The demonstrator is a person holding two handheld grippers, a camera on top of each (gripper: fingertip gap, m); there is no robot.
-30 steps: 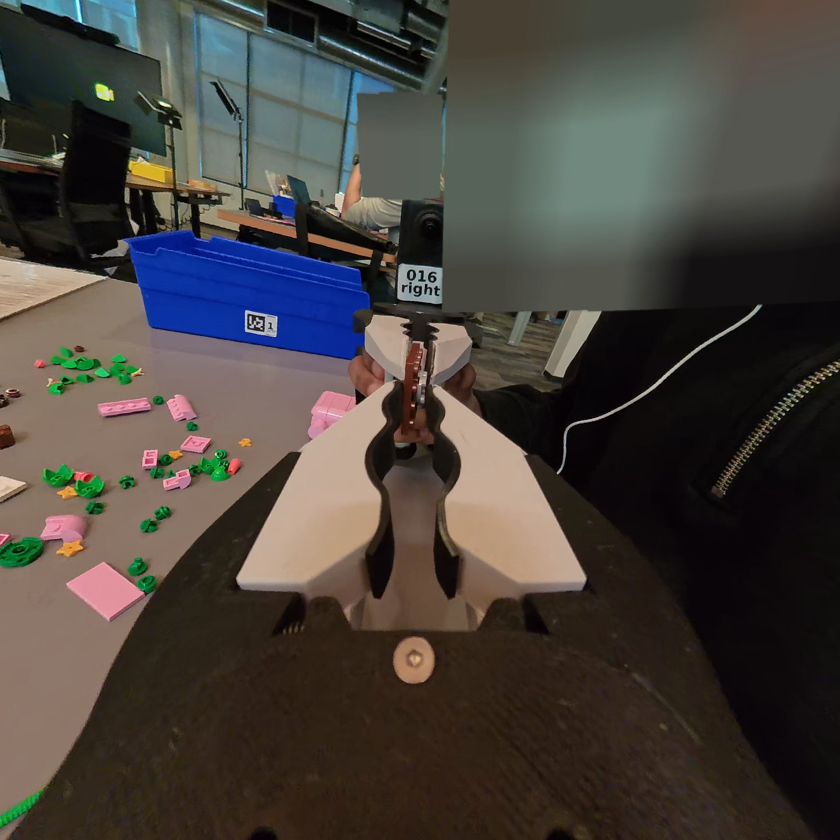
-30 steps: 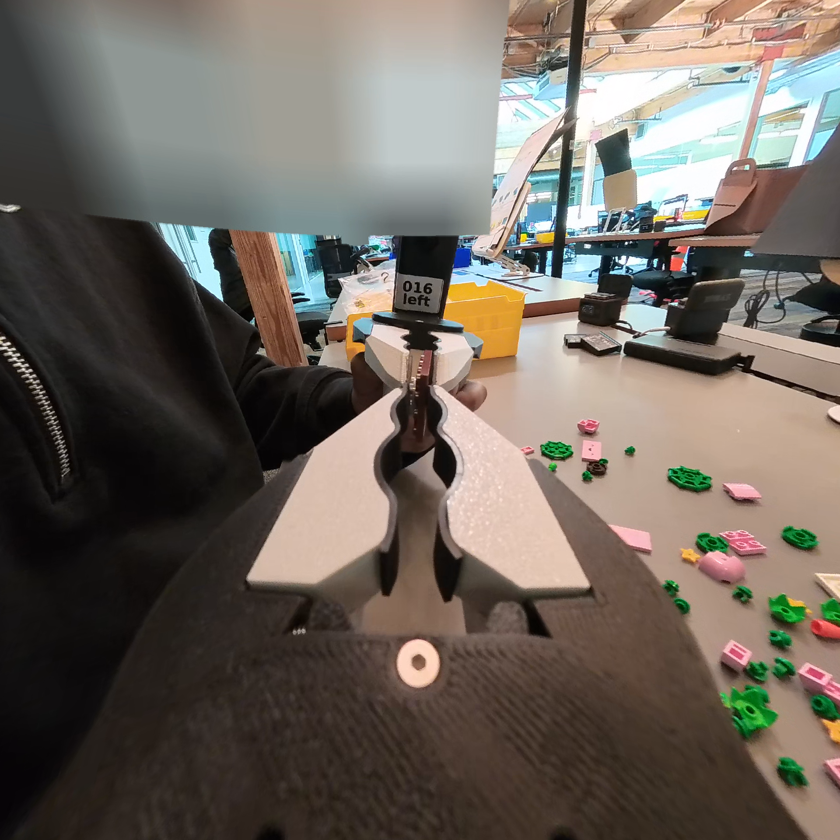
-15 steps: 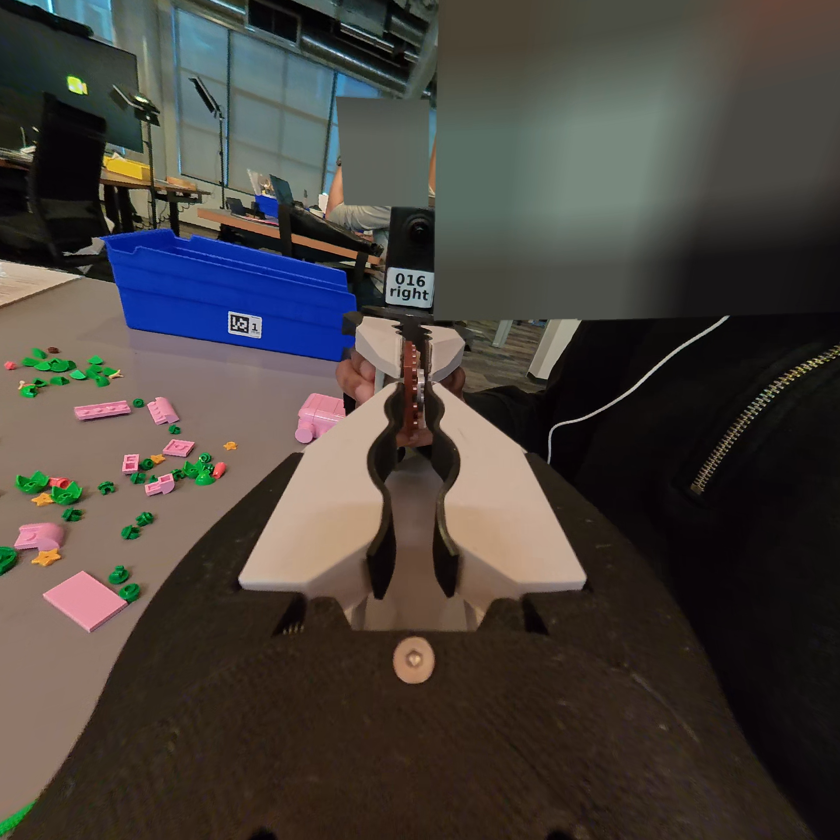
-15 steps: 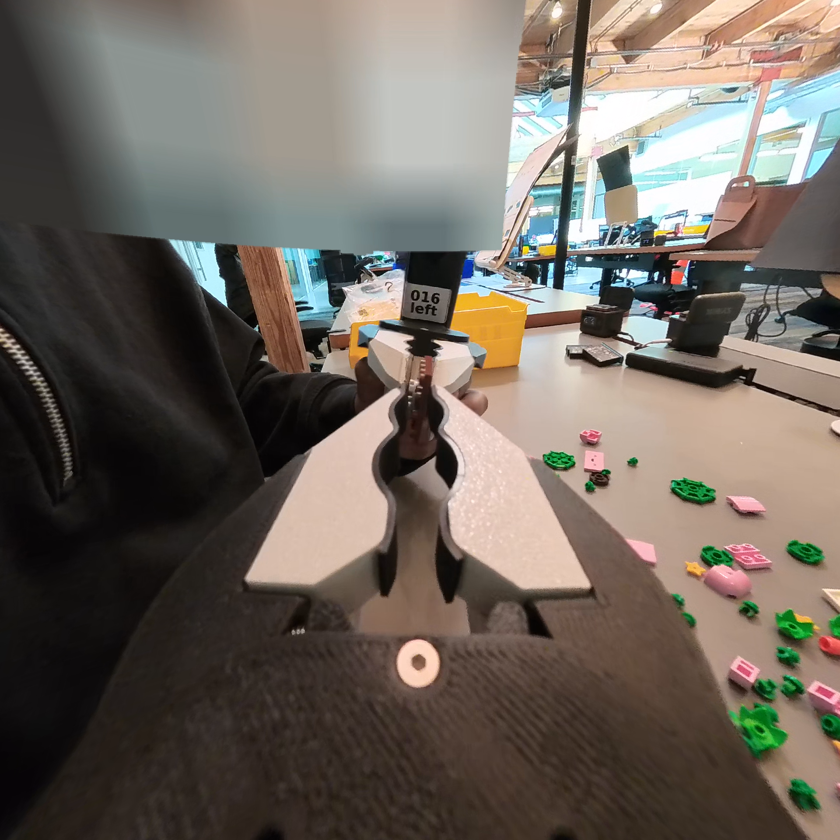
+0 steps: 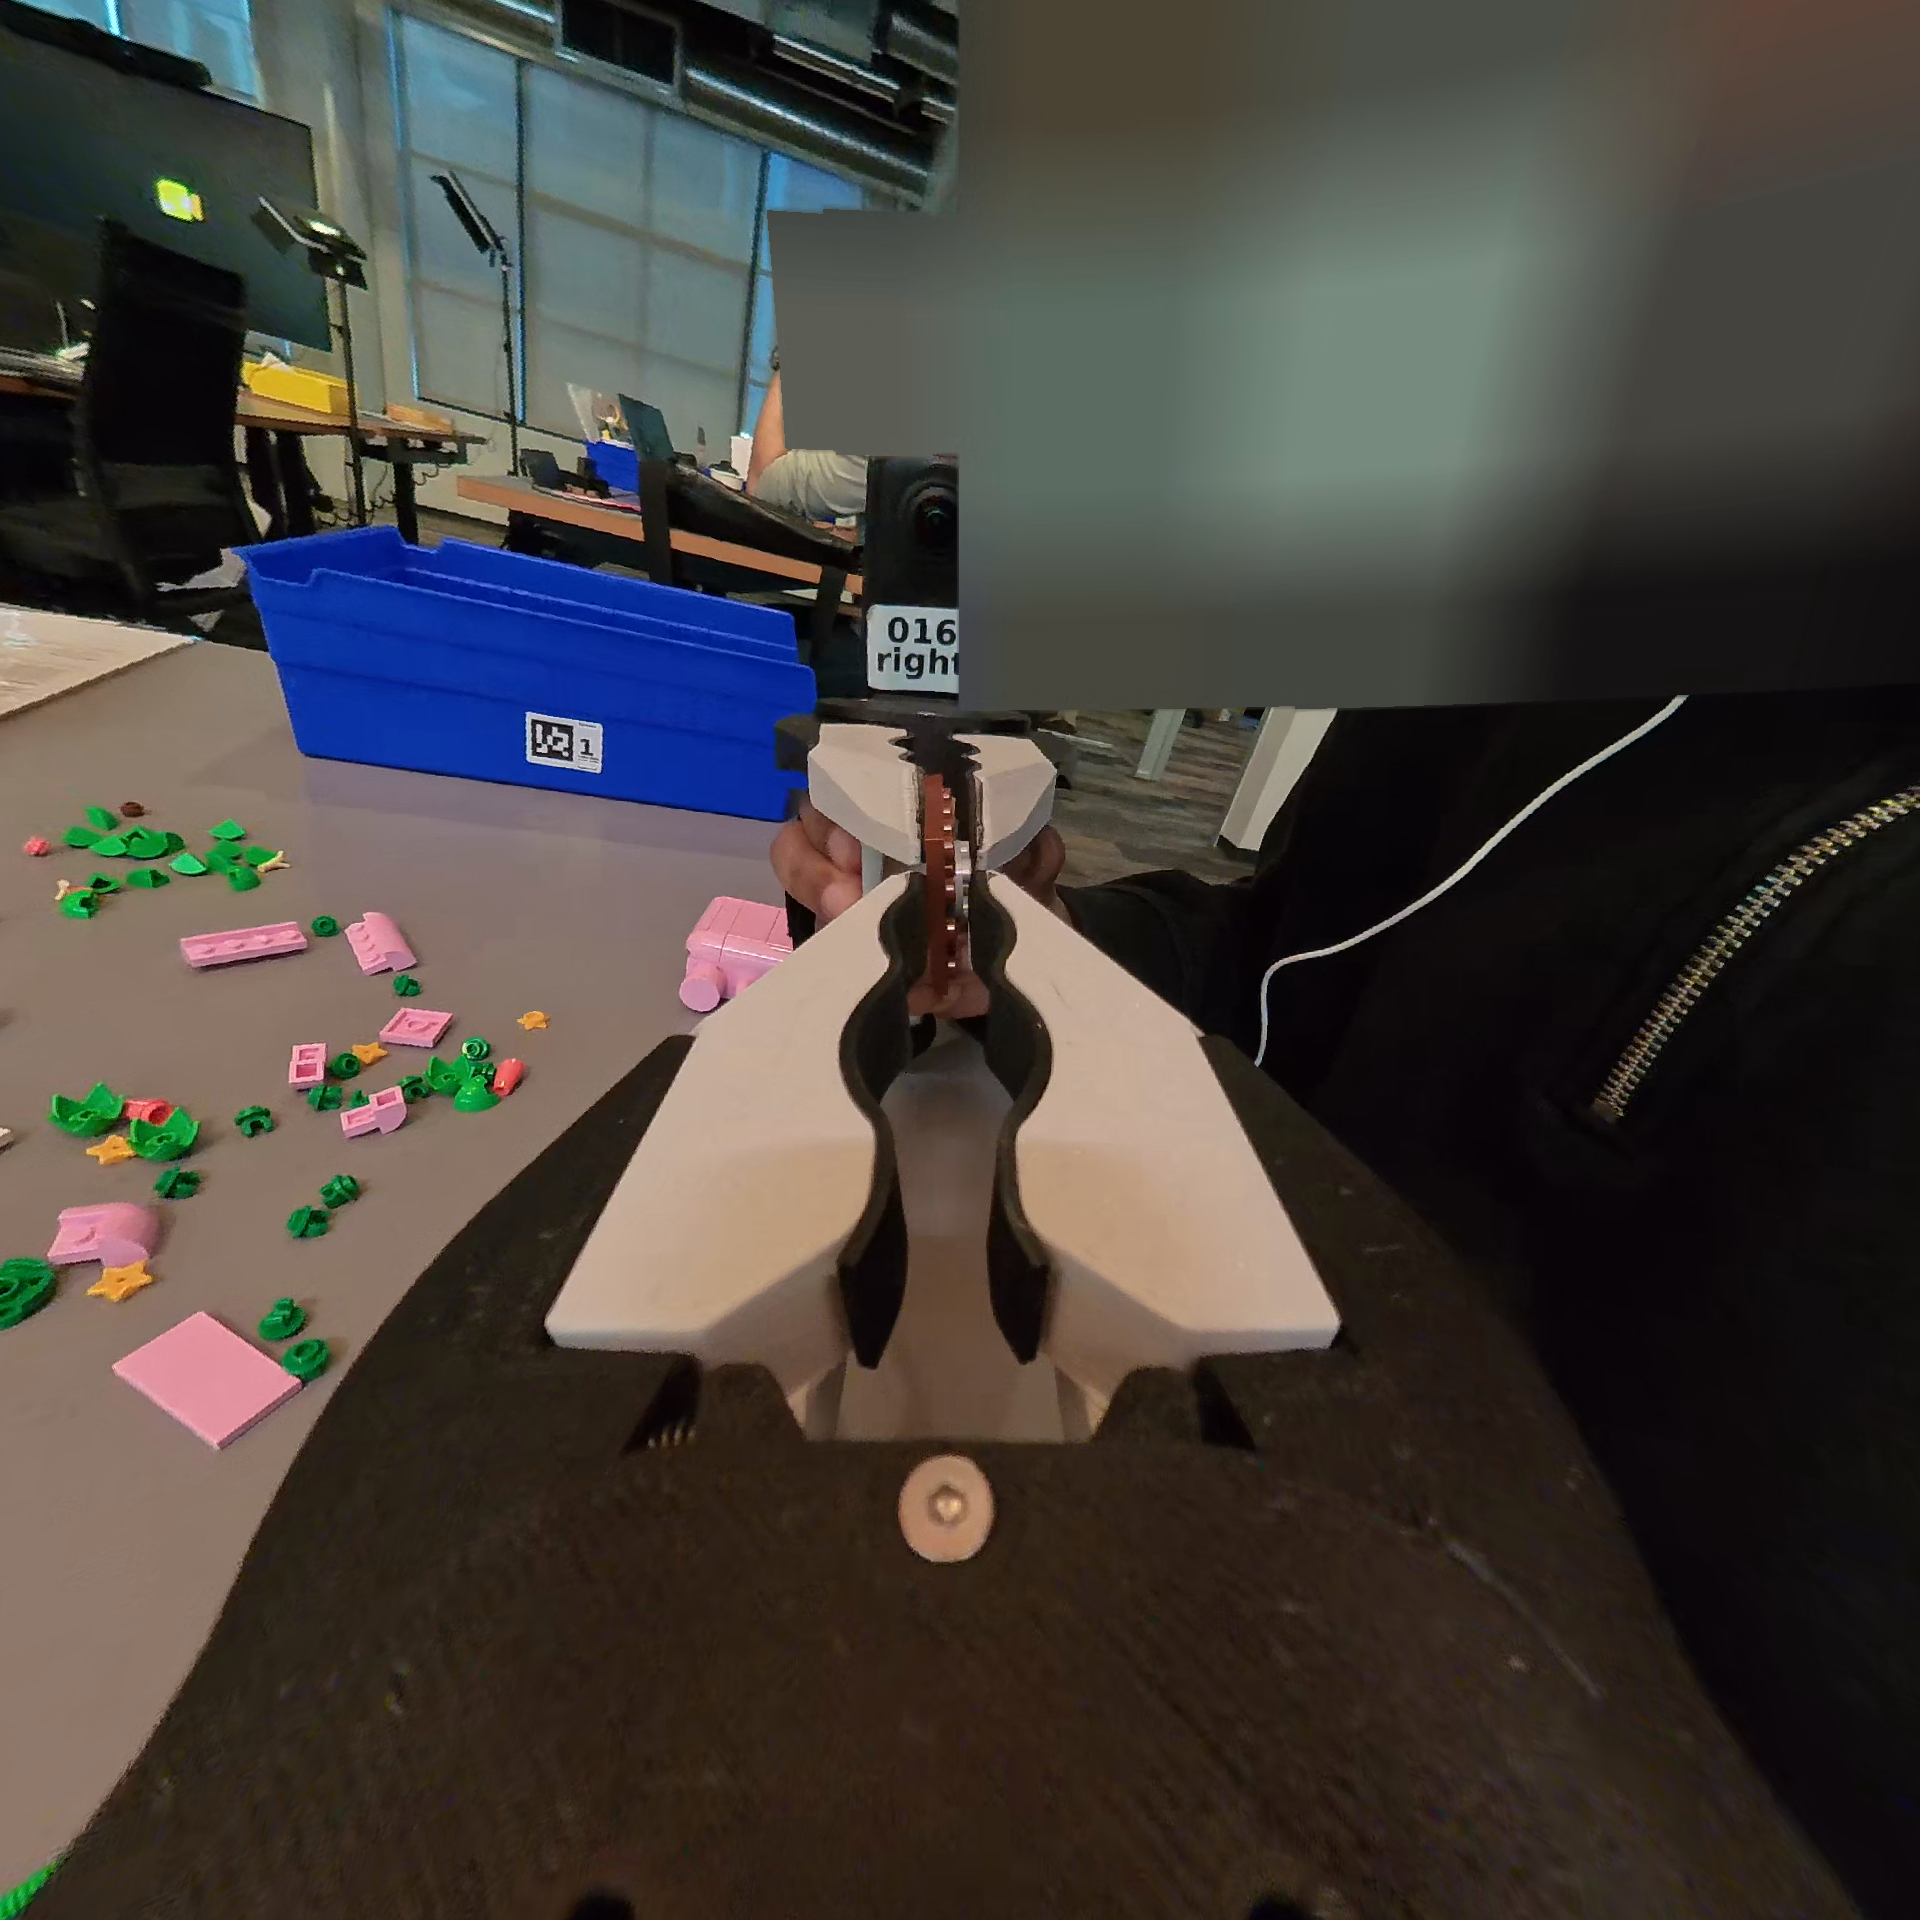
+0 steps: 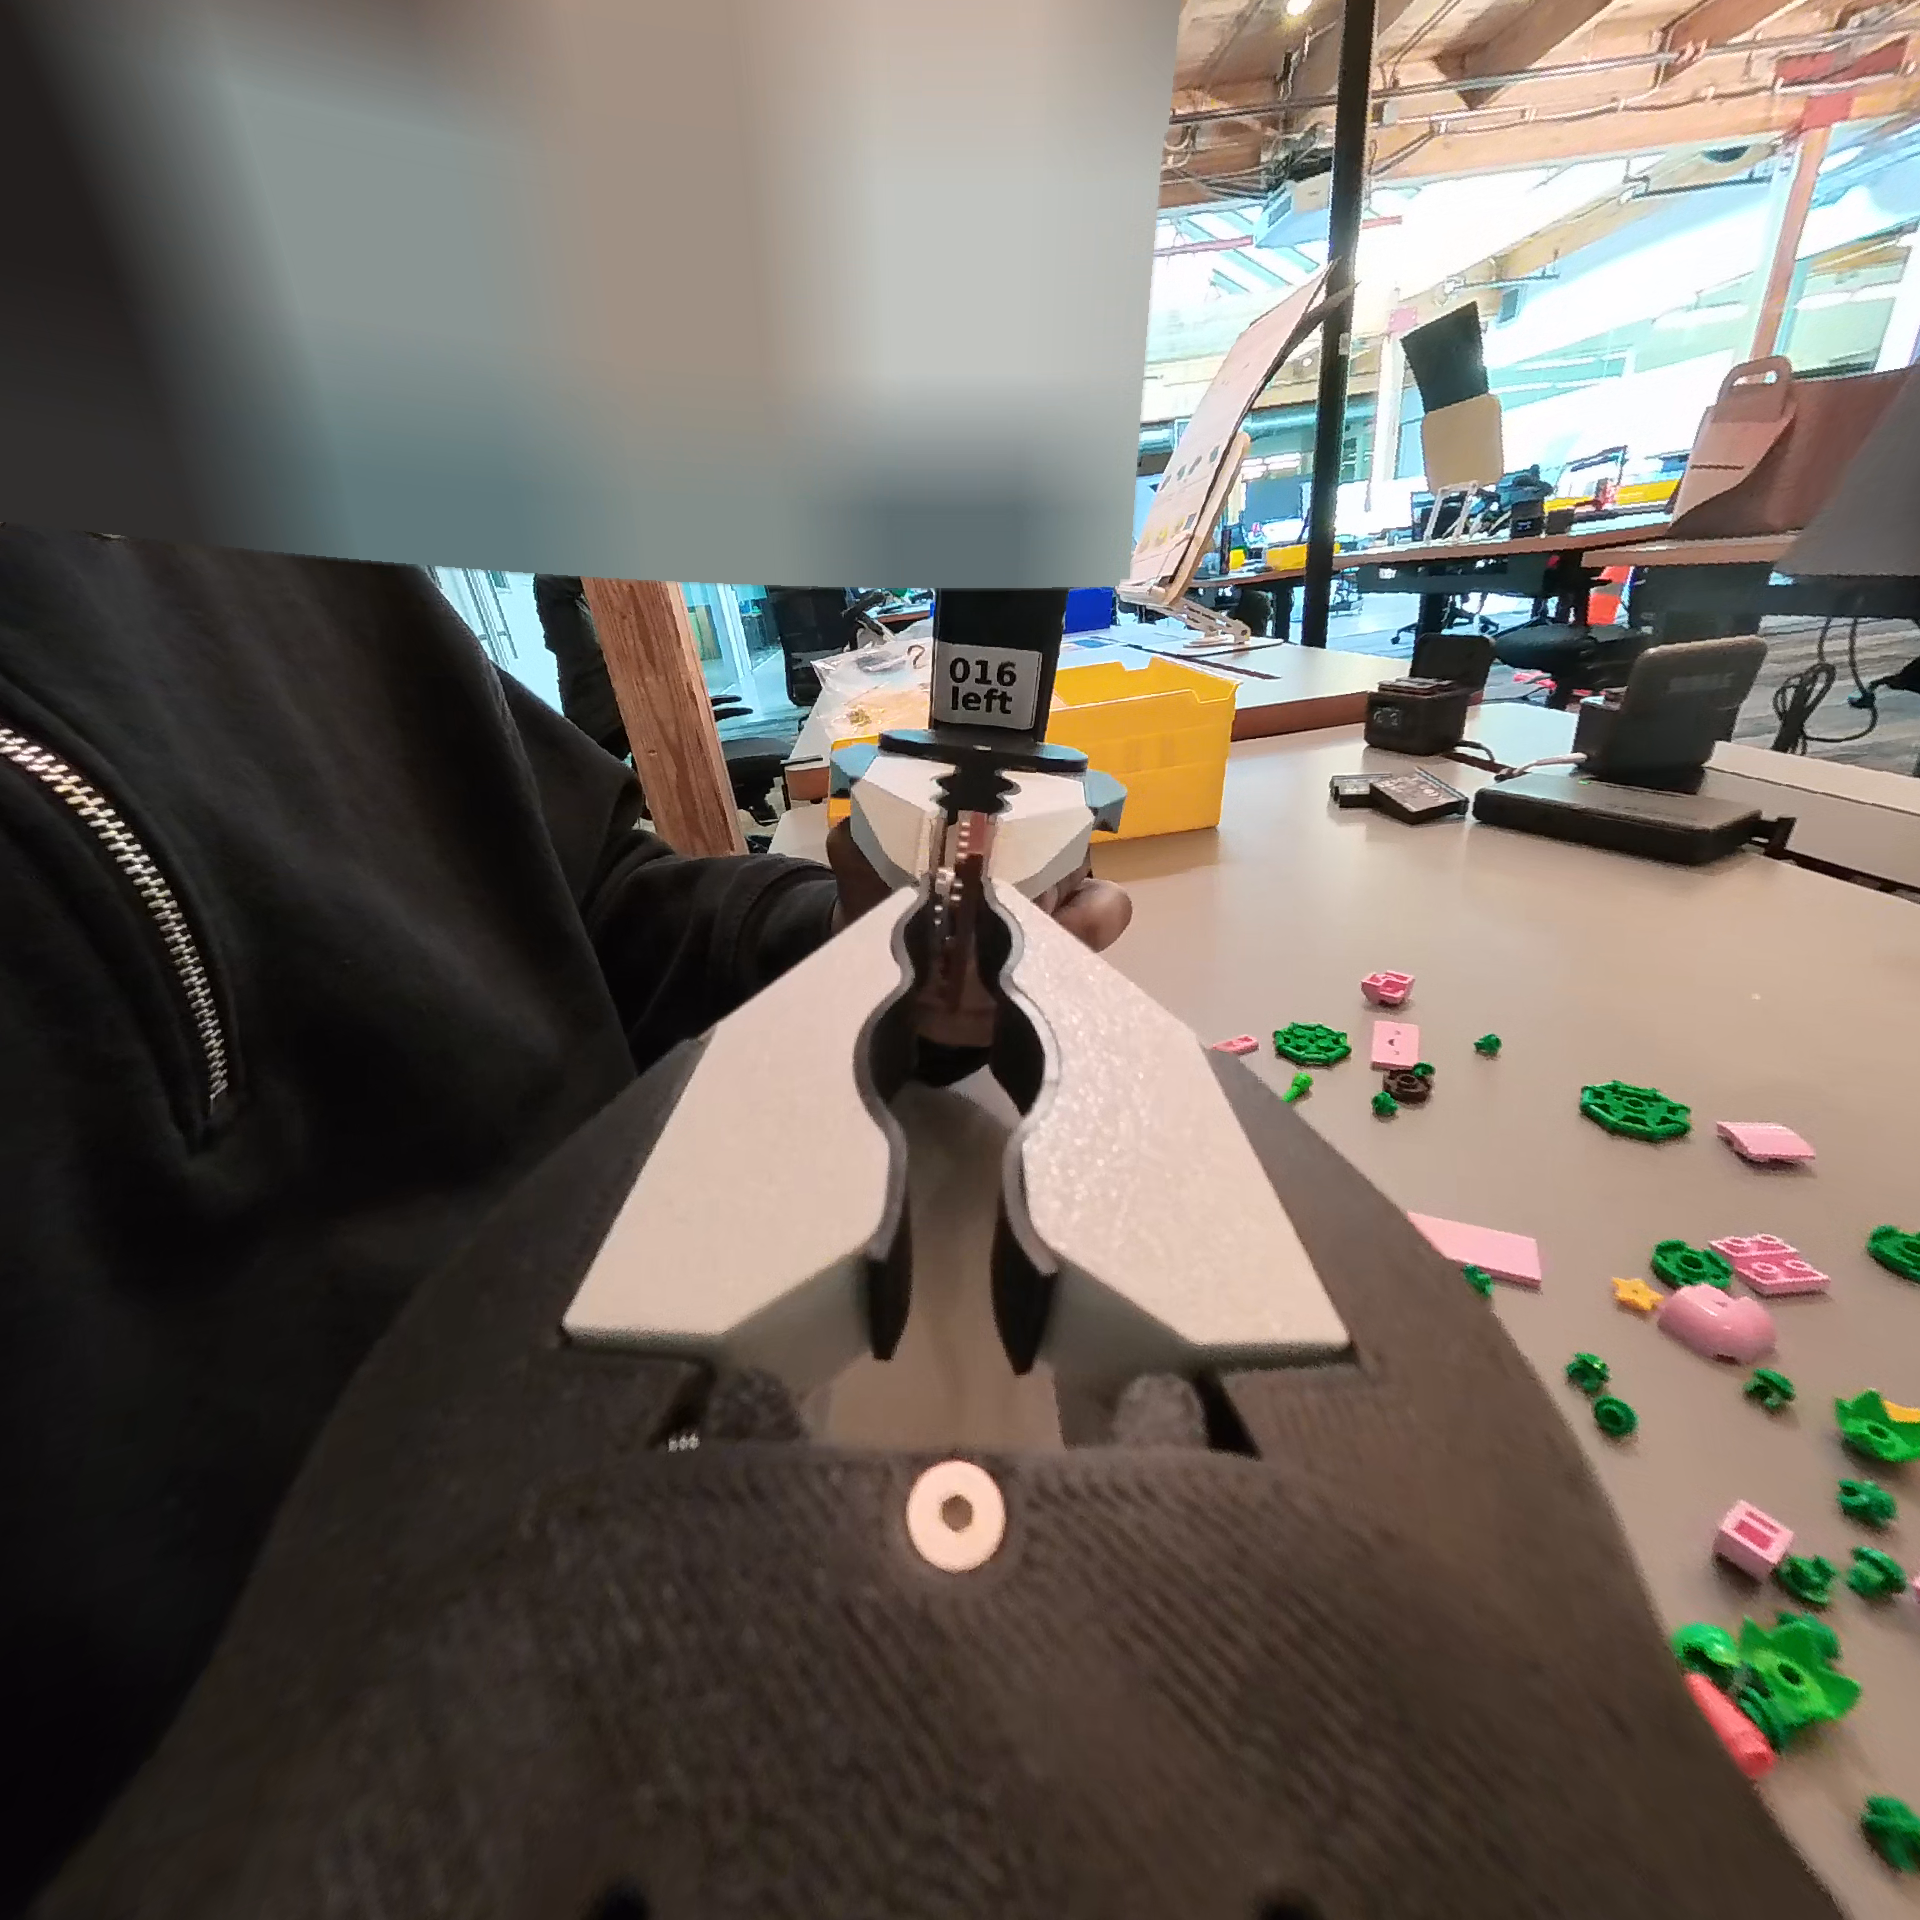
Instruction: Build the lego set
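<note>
Since a second ago the two grippers have barely shifted. The brown studded plate (image 5: 941,894) stands on edge, long axis upright, above the grey table (image 5: 582,894); its lower end is hidden. Left gripper (image 5: 943,914) and right gripper (image 6: 951,914), tip to tip, both clamp it.

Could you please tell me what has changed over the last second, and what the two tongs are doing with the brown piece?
Almost nothing changed. The left tongs and right tongs still meet tip to tip above the table edge, both shut on the brown plate with a small grey piece on it. The views only swayed slightly. The loose pink and green pieces and the blue bin stayed put.
</note>
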